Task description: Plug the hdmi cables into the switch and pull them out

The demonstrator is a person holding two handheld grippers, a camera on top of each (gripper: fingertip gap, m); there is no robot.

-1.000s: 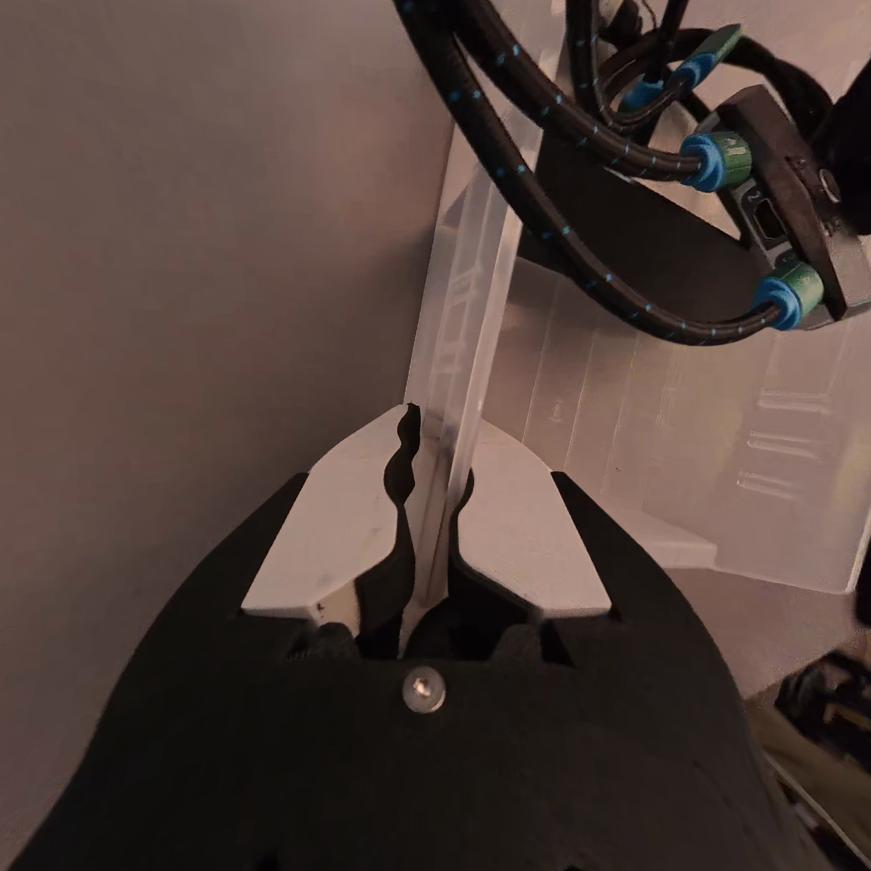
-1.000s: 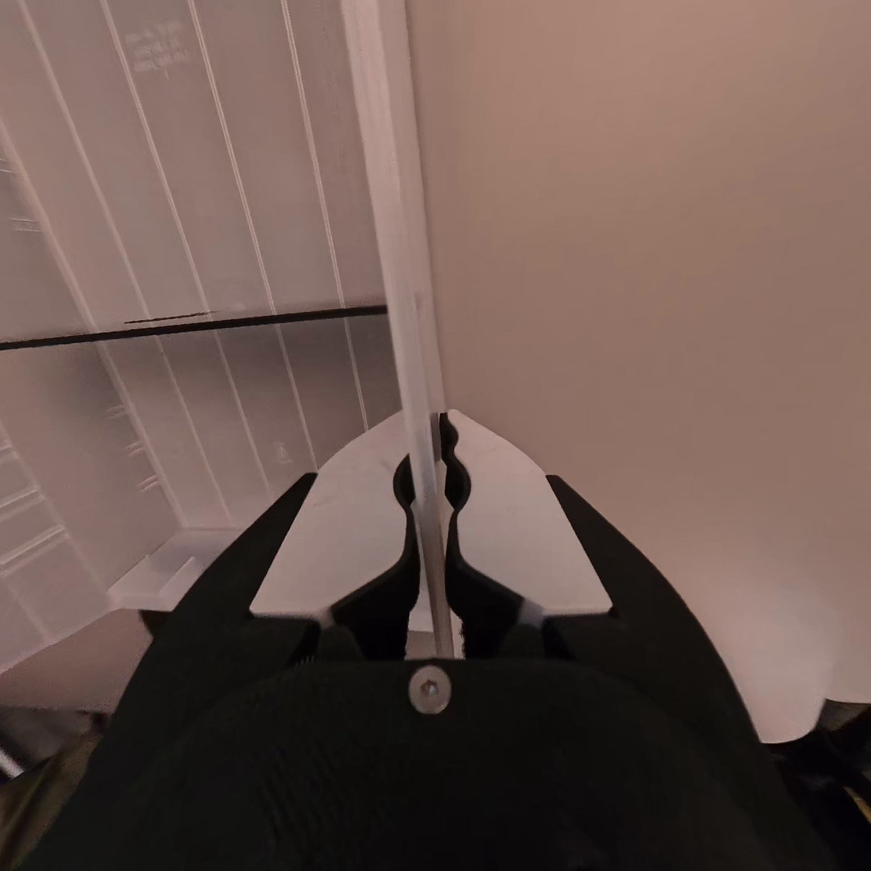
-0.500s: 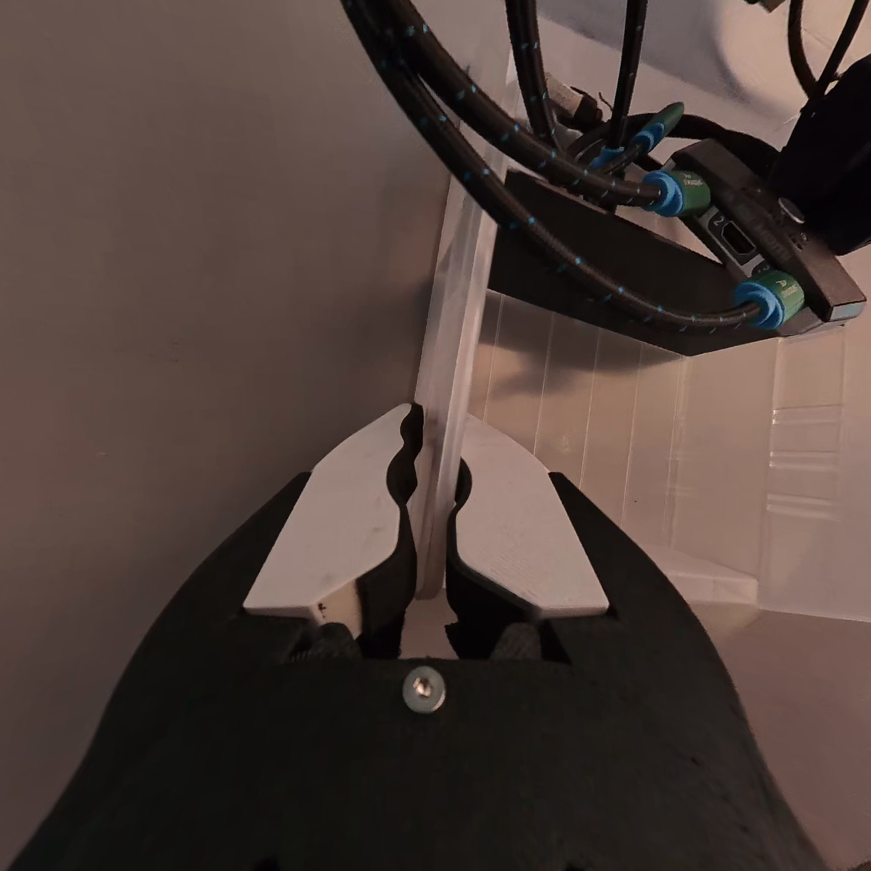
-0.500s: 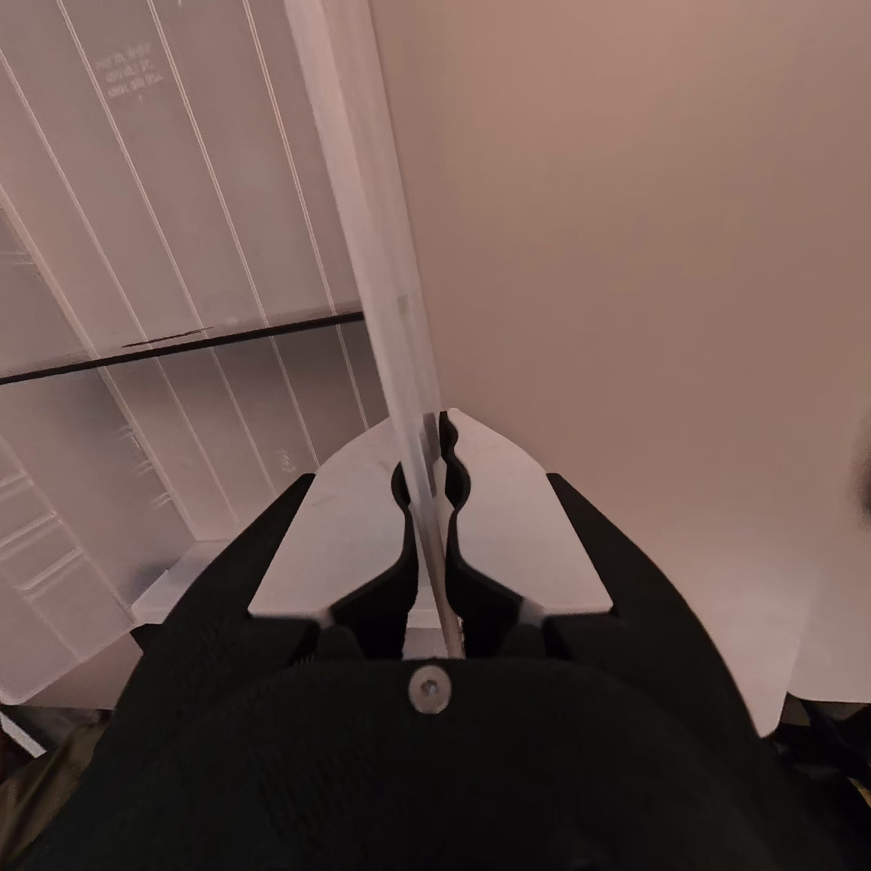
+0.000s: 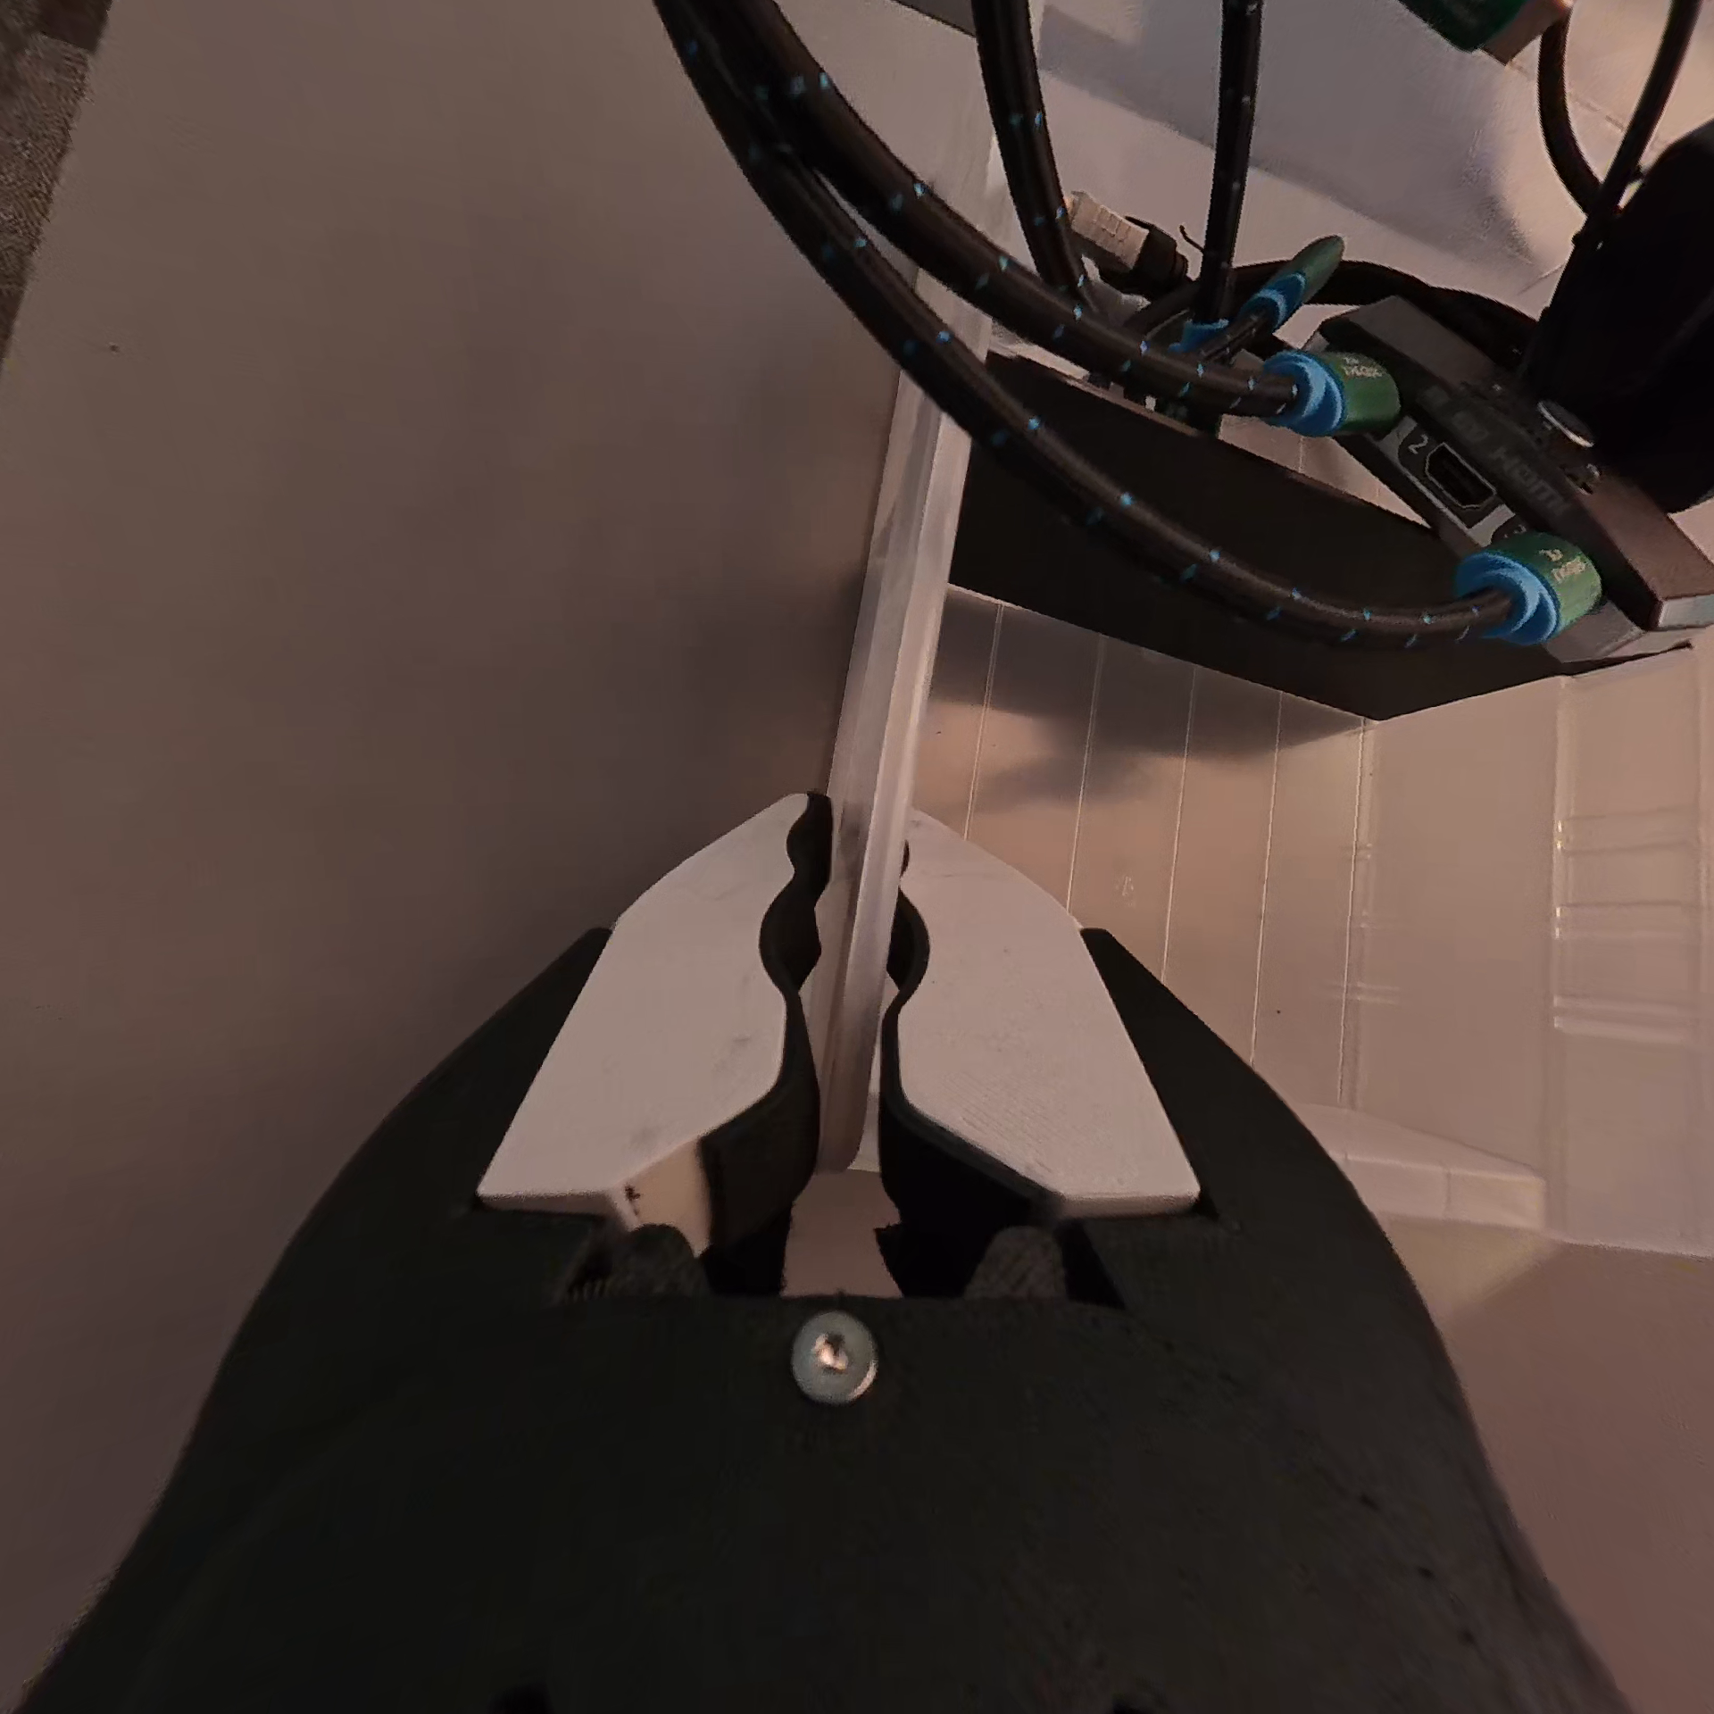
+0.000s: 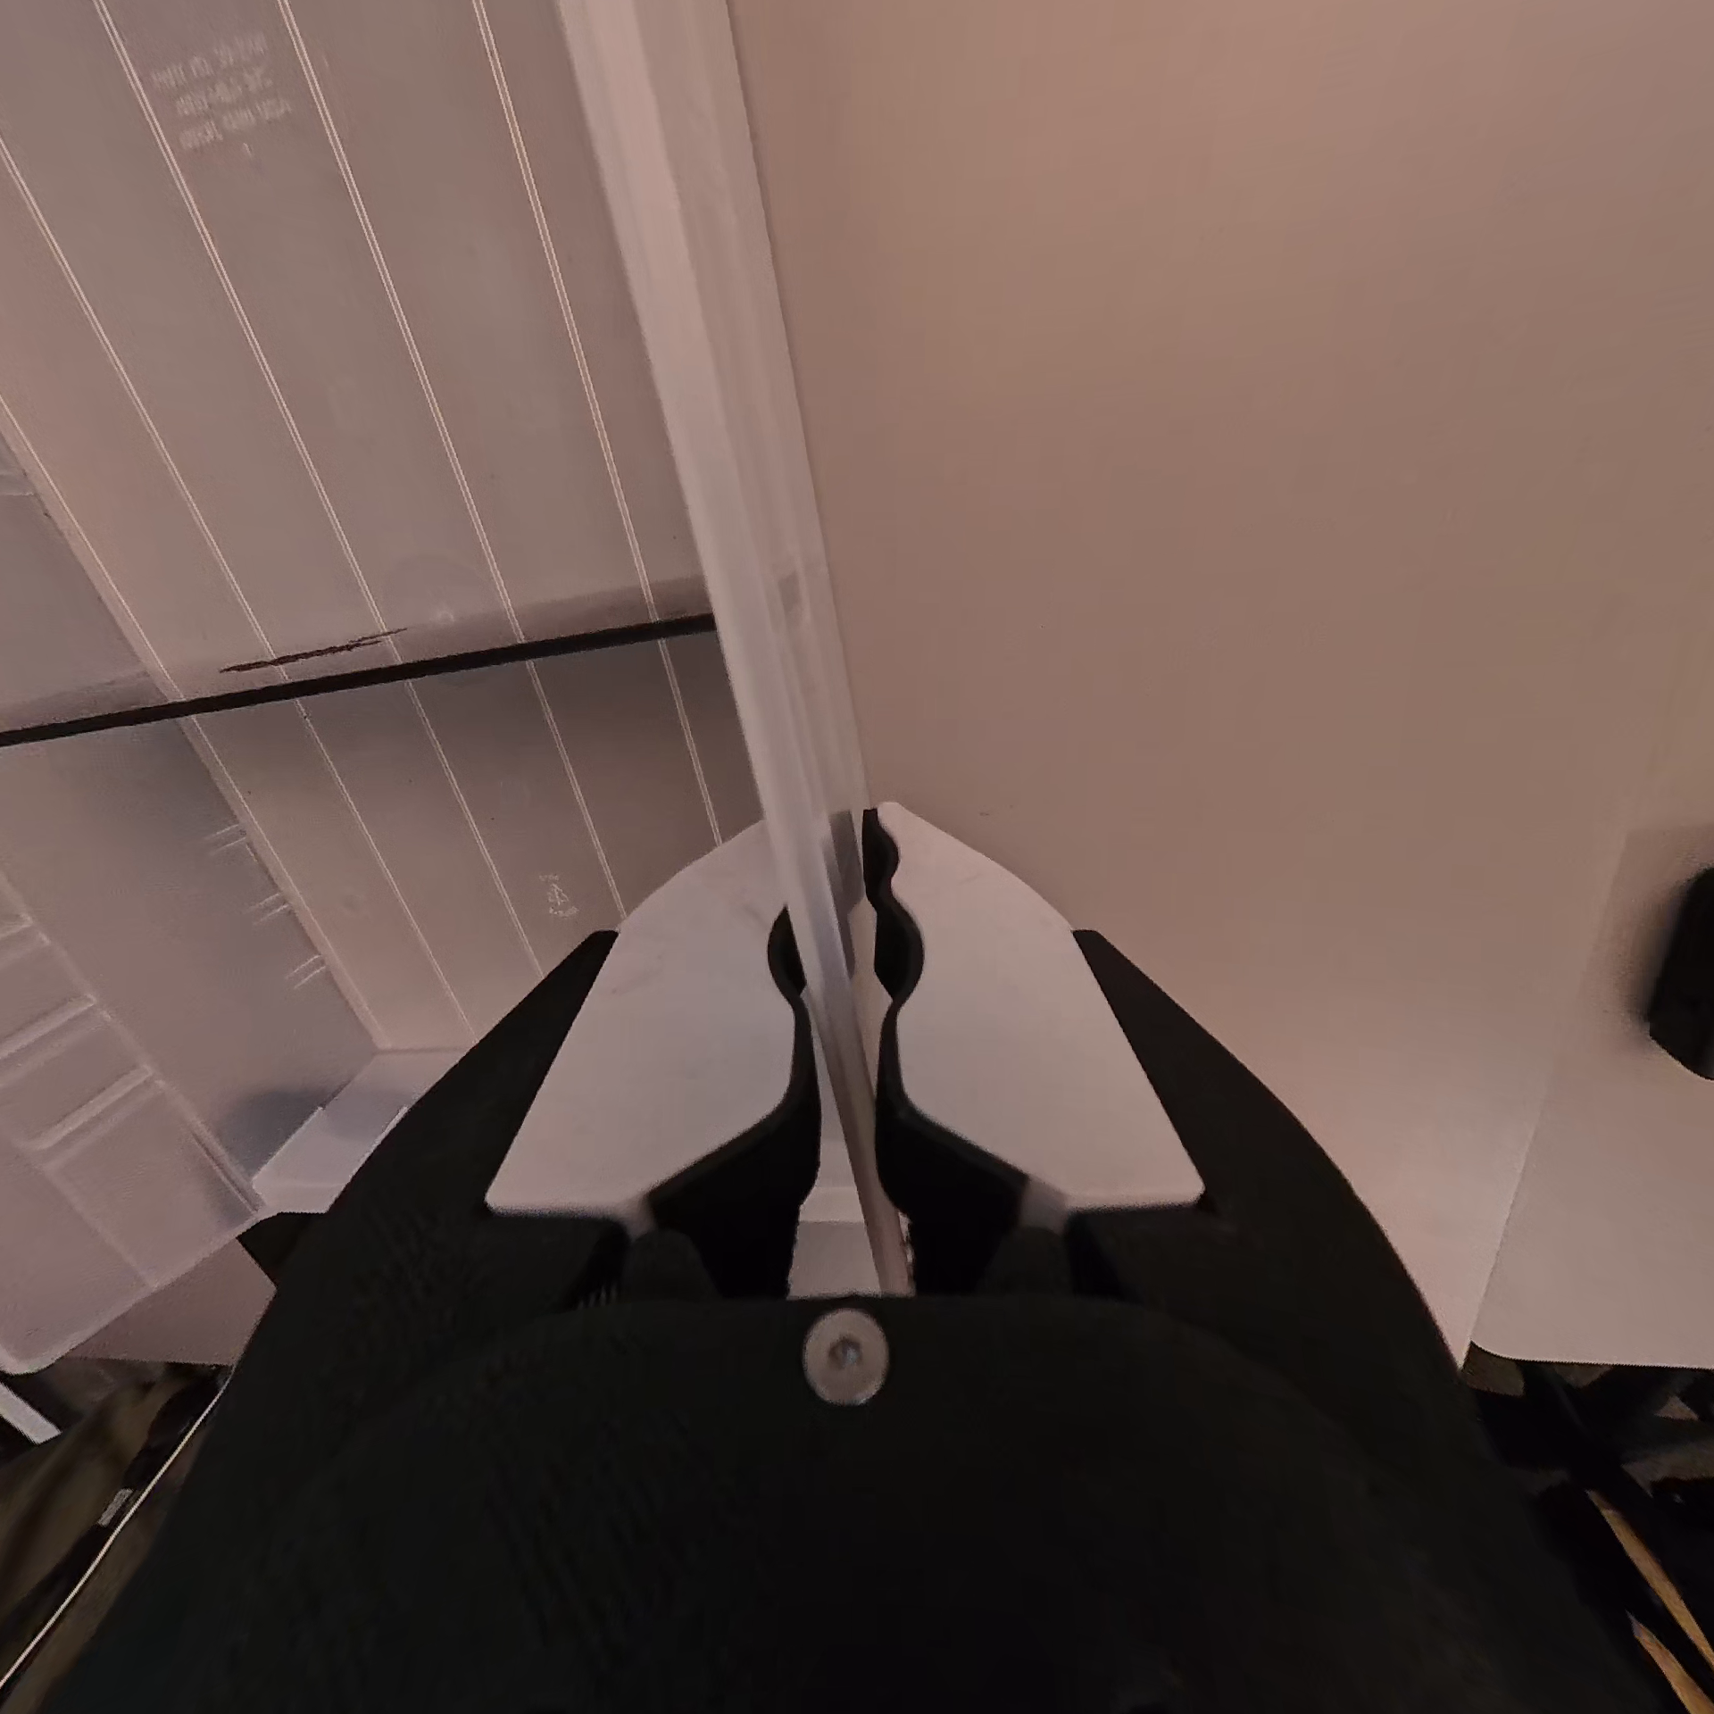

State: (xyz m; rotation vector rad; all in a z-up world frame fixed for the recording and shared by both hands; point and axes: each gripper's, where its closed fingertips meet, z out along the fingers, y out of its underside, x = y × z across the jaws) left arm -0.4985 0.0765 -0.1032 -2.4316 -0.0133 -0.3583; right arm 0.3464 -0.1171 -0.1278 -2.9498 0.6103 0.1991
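A clear plastic bin holds a black HDMI switch (image 5: pixel 1447 454) lying on a black sheet (image 5: pixel 1159 575). Two braided black cables (image 5: pixel 927 306) with green-and-blue plugs (image 5: pixel 1336 394) sit in the switch, with an empty port (image 5: pixel 1461 482) between them. Another green plug (image 5: pixel 1475 19) hangs at the top edge. My left gripper (image 5: pixel 858 816) is shut on the bin's left wall (image 5: pixel 890 668). My right gripper (image 6: pixel 849 816) is shut on the bin's right wall (image 6: pixel 733 464). The switch is hidden in the right wrist view.
A pale tabletop (image 6: pixel 1206 464) lies beside the bin, with its front edge at the lower right. A dark, blurred object (image 6: pixel 1688 974) sits at the right edge. A black block (image 5: pixel 1623 325) rests against the switch. The black sheet's edge (image 6: pixel 371 677) shows through the bin.
Both grippers keep their hold on the bin's walls. The bin has shifted: the switch and cables sit lower and nearer in the left view, and the wall leans more in the right view.
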